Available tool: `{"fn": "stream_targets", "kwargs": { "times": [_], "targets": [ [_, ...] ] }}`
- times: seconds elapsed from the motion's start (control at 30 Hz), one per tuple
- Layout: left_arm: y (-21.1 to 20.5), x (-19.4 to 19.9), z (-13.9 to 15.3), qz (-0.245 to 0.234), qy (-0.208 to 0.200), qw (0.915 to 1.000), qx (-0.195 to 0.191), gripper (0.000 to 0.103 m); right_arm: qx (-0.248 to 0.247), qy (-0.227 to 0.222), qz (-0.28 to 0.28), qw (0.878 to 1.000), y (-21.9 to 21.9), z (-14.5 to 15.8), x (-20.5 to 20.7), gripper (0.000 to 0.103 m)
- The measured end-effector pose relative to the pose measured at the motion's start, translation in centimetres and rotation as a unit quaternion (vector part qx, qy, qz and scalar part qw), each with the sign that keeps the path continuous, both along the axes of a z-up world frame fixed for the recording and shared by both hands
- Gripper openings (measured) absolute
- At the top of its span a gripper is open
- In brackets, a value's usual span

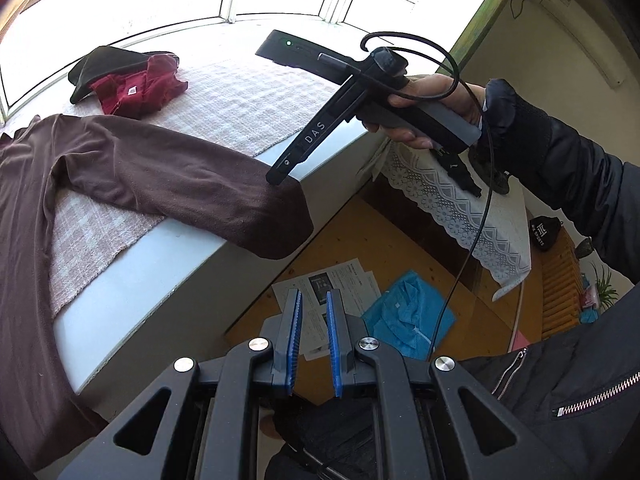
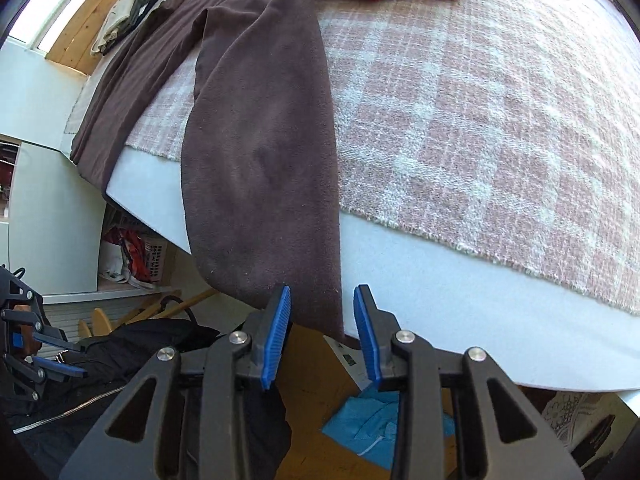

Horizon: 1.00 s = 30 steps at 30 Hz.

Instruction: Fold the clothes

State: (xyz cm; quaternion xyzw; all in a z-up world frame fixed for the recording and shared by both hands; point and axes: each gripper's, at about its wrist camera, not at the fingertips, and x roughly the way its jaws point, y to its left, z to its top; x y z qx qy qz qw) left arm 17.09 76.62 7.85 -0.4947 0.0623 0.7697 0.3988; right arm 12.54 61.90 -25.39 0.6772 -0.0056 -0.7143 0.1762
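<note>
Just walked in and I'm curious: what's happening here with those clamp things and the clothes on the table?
A person is folding clothes with a handheld gripper in each hand. A brown long-sleeved top lies on a table over a pink checked cloth, one sleeve hanging off the edge. The right gripper is at that sleeve's end, jaws apart, not yet gripping. The left gripper hangs beside the table over the floor, holding nothing. A red garment waits further back.

brown garment (image 1: 48,184) cut off at left edge, floor papers' (image 1: 340,280) print unreadable
</note>
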Motion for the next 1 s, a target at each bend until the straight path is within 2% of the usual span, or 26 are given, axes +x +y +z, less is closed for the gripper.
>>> {"fn": "stream_targets", "kwargs": {
  "times": [0.13, 0.2, 0.27, 0.37, 0.47, 0.53, 0.77, 0.87, 0.93, 1.0],
  "targets": [
    [0.0, 0.1, 0.4, 0.016, 0.015, 0.9997, 0.002, 0.010, 0.009, -0.005, 0.022, 1.000, -1.2, -0.2, -0.2, 0.033],
    [-0.2, -0.2, 0.4, 0.031, 0.020, 0.9993, 0.005, 0.010, 0.003, -0.020, 0.022, 1.000, -1.7, -0.4, -0.1, 0.004],
    [-0.5, -0.7, 0.2, 0.046, 0.021, 0.9987, 0.009, 0.010, -0.023, -0.048, -0.004, 0.999, -2.0, -0.3, -0.4, 0.004],
    [-1.6, -1.1, 0.0, 0.068, 0.027, 0.9973, 0.007, 0.010, -0.095, -0.054, -0.029, 0.994, -3.1, 2.0, -0.8, 0.004],
    [-3.4, -1.5, 0.0, 0.098, 0.030, 0.9947, 0.009, 0.010, -0.174, -0.059, -0.055, 0.981, -4.6, 4.5, -2.1, 0.004],
    [-5.2, -1.7, 0.0, 0.125, 0.032, 0.9916, 0.010, 0.011, -0.207, -0.068, -0.073, 0.973, -7.3, 4.5, -3.7, 0.004],
    [-12.2, -2.5, -0.7, 0.225, 0.029, 0.9739, -0.006, 0.011, -0.221, -0.096, -0.074, 0.968, -17.0, 0.4, -9.9, 0.004],
    [-13.2, -3.2, -1.7, 0.240, 0.024, 0.9703, -0.020, 0.011, -0.236, -0.116, -0.095, 0.960, -19.1, -1.5, -12.5, 0.004],
    [-13.0, -3.7, -2.2, 0.240, 0.025, 0.9701, -0.024, 0.020, -0.244, -0.138, -0.117, 0.953, -19.5, -2.5, -13.8, 0.004],
    [-12.3, -4.3, -2.6, 0.236, 0.034, 0.9707, -0.029, 0.024, -0.237, -0.151, -0.127, 0.951, -20.1, -3.4, -14.8, 0.005]
  ]
}}
